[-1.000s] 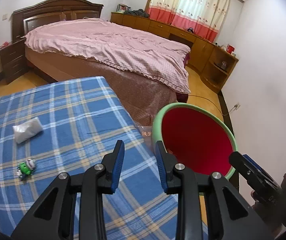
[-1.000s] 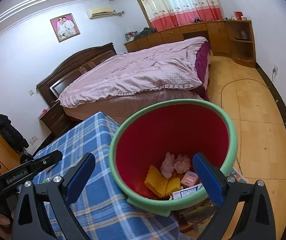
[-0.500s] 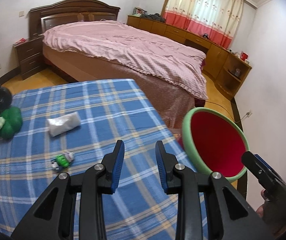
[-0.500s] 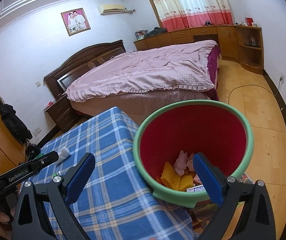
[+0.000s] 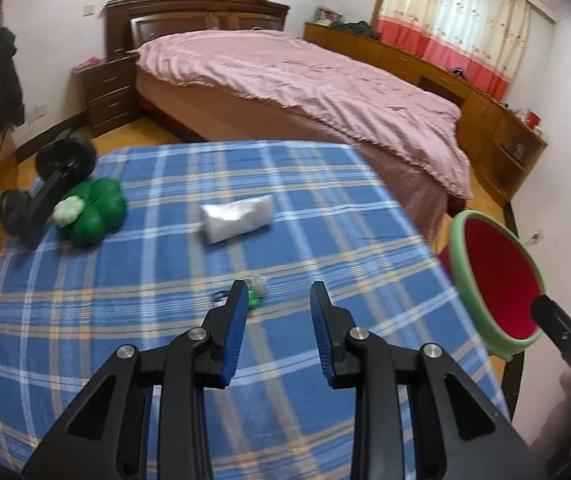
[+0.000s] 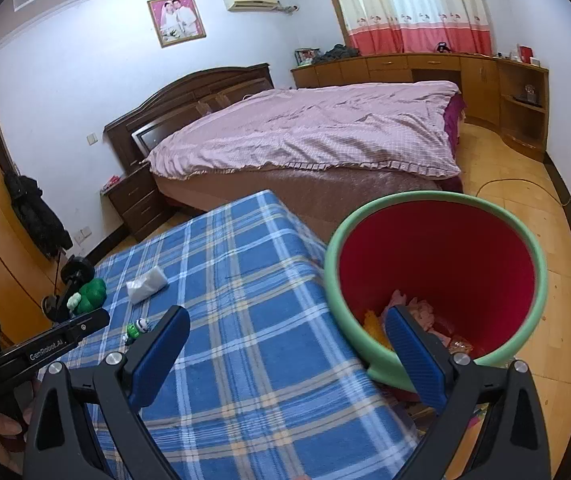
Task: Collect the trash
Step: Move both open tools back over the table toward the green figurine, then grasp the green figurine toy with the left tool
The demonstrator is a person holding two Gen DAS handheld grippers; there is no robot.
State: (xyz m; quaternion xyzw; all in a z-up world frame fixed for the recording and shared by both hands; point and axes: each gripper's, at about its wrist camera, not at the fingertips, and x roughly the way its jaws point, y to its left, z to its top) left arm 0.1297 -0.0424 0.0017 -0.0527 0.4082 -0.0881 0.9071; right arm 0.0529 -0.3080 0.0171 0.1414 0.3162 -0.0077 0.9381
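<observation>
A table under a blue plaid cloth carries a white tissue pack and a small green and white scrap. My left gripper hovers over the cloth, open with nothing between its blue pads; the scrap lies just past its left fingertip. The bin, red inside with a green rim, stands off the table's right edge. In the right wrist view my right gripper stands wide open and empty above the table edge. Its right finger overlaps the bin, which holds pink and yellow trash.
A green plush toy and a black wheeled stand sit at the table's far left. A bed with a pink cover lies behind the table. Wooden cabinets line the far wall. A hand holds the left gripper.
Both views have swung left across the table. The bin slid to the right in both, and the tissue pack and green scrap came toward the middle of the left view. Jaws unchanged.
</observation>
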